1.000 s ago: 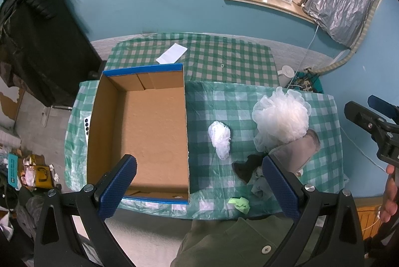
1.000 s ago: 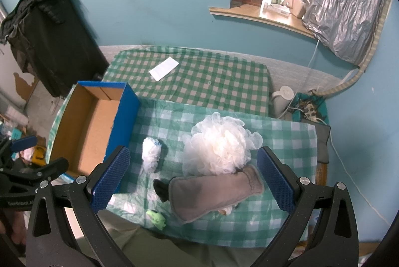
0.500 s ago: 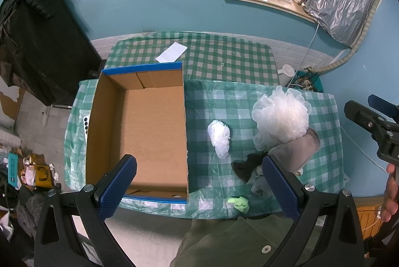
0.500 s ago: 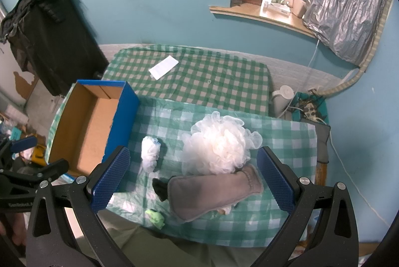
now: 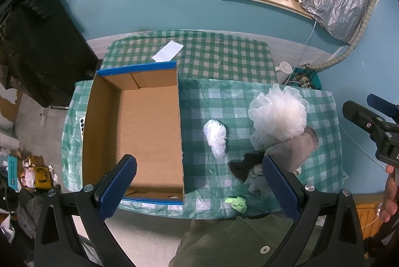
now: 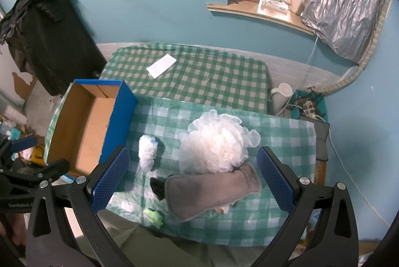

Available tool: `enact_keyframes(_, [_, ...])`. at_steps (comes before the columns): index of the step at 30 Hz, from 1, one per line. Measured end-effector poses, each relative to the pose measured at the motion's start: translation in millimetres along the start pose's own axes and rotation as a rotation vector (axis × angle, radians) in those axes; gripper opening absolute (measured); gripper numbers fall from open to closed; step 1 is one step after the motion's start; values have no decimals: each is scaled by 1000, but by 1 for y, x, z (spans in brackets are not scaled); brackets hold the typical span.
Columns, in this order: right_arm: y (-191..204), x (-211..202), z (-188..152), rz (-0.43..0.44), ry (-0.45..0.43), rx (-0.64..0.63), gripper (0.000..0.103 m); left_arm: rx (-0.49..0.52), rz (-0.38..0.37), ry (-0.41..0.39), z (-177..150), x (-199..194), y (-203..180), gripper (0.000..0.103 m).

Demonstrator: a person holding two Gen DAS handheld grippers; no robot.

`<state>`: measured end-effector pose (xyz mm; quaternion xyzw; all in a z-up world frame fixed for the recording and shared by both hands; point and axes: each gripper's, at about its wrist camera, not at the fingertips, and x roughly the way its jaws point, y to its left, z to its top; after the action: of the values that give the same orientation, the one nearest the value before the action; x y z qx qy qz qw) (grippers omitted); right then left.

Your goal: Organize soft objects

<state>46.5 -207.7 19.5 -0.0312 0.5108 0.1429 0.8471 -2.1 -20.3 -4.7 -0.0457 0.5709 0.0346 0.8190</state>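
An open cardboard box with blue outer walls (image 5: 139,132) (image 6: 74,127) sits on the left of the green checked table, nothing inside it. Right of it lie a small white mesh bundle (image 5: 215,136) (image 6: 147,151), a large white bath pouf (image 5: 278,115) (image 6: 214,143), a grey sock-like cloth (image 6: 212,192) (image 5: 296,151), a dark cloth (image 5: 243,166) (image 6: 157,187) and a small green piece (image 5: 237,202) (image 6: 153,216). My left gripper (image 5: 199,187) hangs open high above the box's near right corner. My right gripper (image 6: 192,178) is open above the grey cloth, touching nothing.
A white paper slip (image 5: 167,50) lies on the far table half. A black cloth-covered object (image 5: 37,47) stands at the left, and floor clutter (image 5: 30,172) below it. A white kettle (image 6: 280,95) and cables sit beyond the table's right edge. The person's olive garment (image 5: 237,242) is at the near edge.
Barely anything: both views drift slightly, and the objects on the table stay where they were. Both grippers remain open.
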Motion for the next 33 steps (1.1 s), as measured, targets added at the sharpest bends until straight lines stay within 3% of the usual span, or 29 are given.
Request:
enact_keyframes(10, [-21, 4, -12, -21, 32, 42, 101, 7, -29, 34, 8, 15, 1, 102])
enact_keyframes(26, [-59, 41, -20, -87, 176, 189, 101, 82, -42, 118, 20, 73, -17, 102])
enact_keyframes(33, [-77, 65, -38, -58, 233, 289, 101, 132, -32, 148, 22, 101, -34, 102])
